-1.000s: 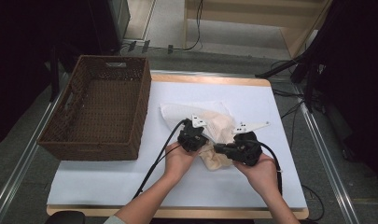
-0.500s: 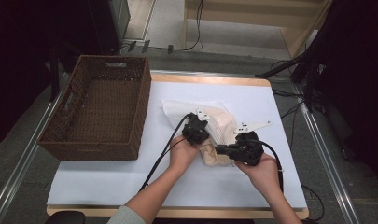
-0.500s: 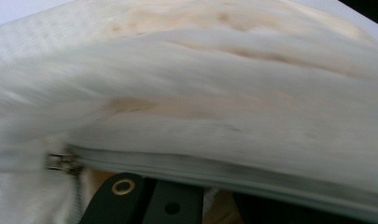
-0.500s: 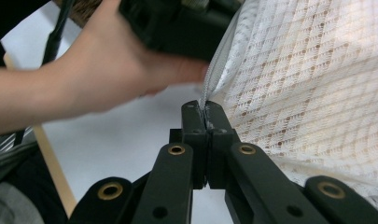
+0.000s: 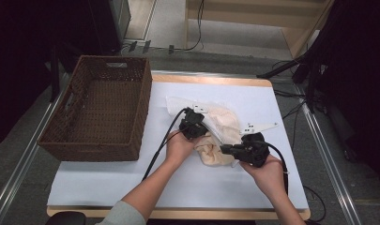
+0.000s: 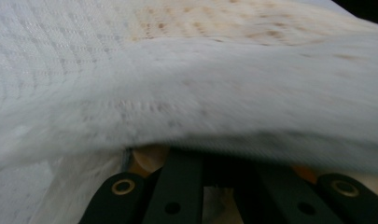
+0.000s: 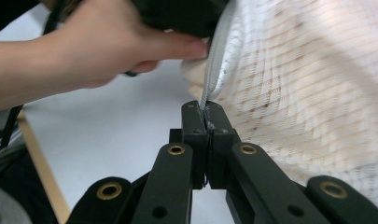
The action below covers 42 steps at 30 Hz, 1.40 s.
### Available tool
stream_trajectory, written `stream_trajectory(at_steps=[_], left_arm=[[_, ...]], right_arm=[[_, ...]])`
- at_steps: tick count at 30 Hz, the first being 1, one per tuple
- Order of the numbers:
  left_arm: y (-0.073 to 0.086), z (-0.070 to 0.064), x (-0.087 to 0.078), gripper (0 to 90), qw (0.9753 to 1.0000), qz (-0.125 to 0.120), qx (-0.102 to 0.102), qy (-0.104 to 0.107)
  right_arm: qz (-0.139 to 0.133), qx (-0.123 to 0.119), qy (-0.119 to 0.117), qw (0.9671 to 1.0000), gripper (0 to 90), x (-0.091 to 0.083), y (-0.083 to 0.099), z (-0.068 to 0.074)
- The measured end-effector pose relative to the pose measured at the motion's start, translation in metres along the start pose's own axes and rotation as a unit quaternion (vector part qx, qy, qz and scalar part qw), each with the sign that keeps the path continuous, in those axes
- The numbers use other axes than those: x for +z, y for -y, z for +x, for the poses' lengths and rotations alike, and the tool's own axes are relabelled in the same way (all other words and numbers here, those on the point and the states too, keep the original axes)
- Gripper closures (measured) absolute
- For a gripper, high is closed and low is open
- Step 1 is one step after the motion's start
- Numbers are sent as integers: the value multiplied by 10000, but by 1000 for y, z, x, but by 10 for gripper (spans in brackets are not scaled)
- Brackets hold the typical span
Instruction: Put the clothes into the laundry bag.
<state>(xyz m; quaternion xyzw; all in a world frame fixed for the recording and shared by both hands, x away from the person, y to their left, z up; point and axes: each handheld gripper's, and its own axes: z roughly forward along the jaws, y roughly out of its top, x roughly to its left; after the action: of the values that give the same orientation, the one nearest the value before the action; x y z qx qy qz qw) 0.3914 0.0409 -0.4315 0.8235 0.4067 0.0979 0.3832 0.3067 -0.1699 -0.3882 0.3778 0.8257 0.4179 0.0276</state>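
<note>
Over on the left, a wicker basket [image 5: 98,105] is sitting on the table [image 5: 131,180], well apart from the action. Next, the left tongs [image 5: 197,125] are pressing into the mesh bag [image 5: 225,123] at mid-table; the bag's white net is draping over their jaws in the left gripper view, so I cannot tell their state. To the right, the right tongs [image 7: 206,114] are clenching the bag's zipper edge [image 7: 213,74], the left hand [image 7: 98,46] just beyond.

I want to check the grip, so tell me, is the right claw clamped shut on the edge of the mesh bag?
Yes, the right claw has its jaws pressed together on the mesh bag's zippered edge.
</note>
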Motion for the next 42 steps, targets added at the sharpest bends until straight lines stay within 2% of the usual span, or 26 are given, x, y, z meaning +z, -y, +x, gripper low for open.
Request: stream_trajectory(at_steps=[3,6,8,12,14,16,18,19,26,27,28,30,36,42], left_arm=[[3,-2,-17,900,9998,-62,130,168],[11,-6,-35,900,9993,-134,259,231],[21,-11,-45,900,9990,-165,295,284],[41,-20,-53,900,9988,-89,410,270],[52,-22,-54,900,9986,8,477,214],[62,-21,-54,900,9991,0,377,206],[65,-20,-53,900,9993,13,322,210],[72,-19,-49,900,9993,127,248,231],[87,-26,-32,900,9986,336,365,178],[88,-27,-30,900,9986,345,372,165],[89,-28,-28,900,9989,244,351,194],[88,-30,-24,900,9991,187,315,206],[74,-43,-4,900,9982,134,510,287],[48,-49,9,900,9983,-267,468,200]], right_arm=[[-97,54,84,9999,900,-2,0,-4],[-149,55,184,9997,899,-2,-1,-4],[-138,76,201,9997,899,-2,-1,-4],[-154,78,238,9996,898,-1,-2,-4],[-160,91,251,9995,899,-2,-2,-4],[-166,95,247,9995,898,-2,-3,-4],[-161,106,240,9995,898,-1,-3,-5],[-138,118,234,9996,898,-1,-3,-5],[-149,94,224,9996,898,0,-5,-6],[-167,93,234,9995,898,0,-5,-6],[-175,99,236,9995,898,-1,-5,-6],[-191,125,237,9995,898,-1,-6,-6],[-164,107,250,9995,897,1,-7,-6],[-56,68,218,9997,897,4,-6,-5]])
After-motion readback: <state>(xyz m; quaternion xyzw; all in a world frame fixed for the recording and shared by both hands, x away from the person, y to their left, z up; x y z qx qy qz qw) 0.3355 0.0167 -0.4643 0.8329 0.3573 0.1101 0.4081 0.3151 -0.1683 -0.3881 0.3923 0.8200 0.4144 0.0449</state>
